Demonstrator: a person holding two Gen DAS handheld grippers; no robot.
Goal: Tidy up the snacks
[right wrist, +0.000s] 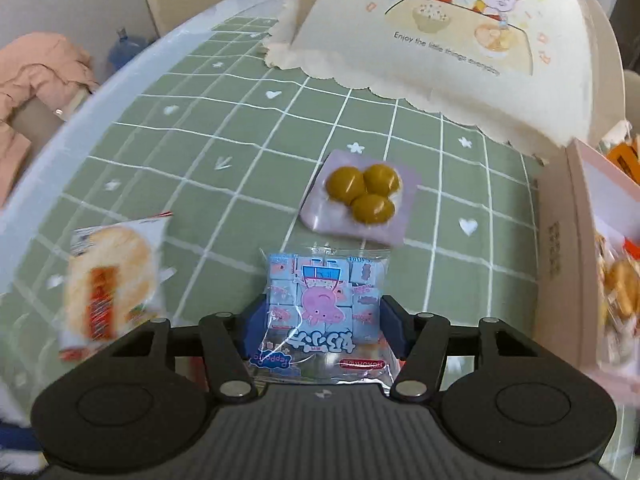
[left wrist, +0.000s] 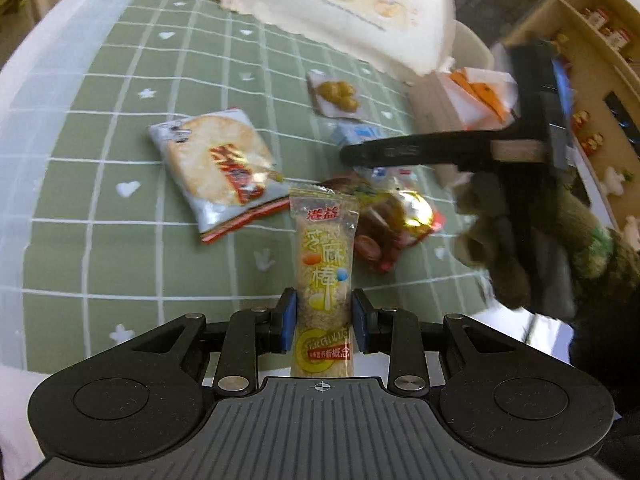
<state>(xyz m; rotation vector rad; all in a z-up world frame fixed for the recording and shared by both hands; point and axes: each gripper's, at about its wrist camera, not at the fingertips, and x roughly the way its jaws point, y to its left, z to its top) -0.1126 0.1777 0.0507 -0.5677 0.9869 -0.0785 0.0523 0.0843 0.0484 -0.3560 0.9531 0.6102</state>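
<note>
The counter [right wrist: 120,152] wore a green checked cloth under a cream food cover [right wrist: 460,32]. Only the left view showed the gloved right hand [left wrist: 500,248] angled down. Only the right view showed its box [right wrist: 560,248]. The left gripper [left wrist: 324,320] clamped a sesame stick [left wrist: 324,264]. The right gripper [right wrist: 324,328] straddled a blue packet [right wrist: 324,304]; grip unclear.
</note>
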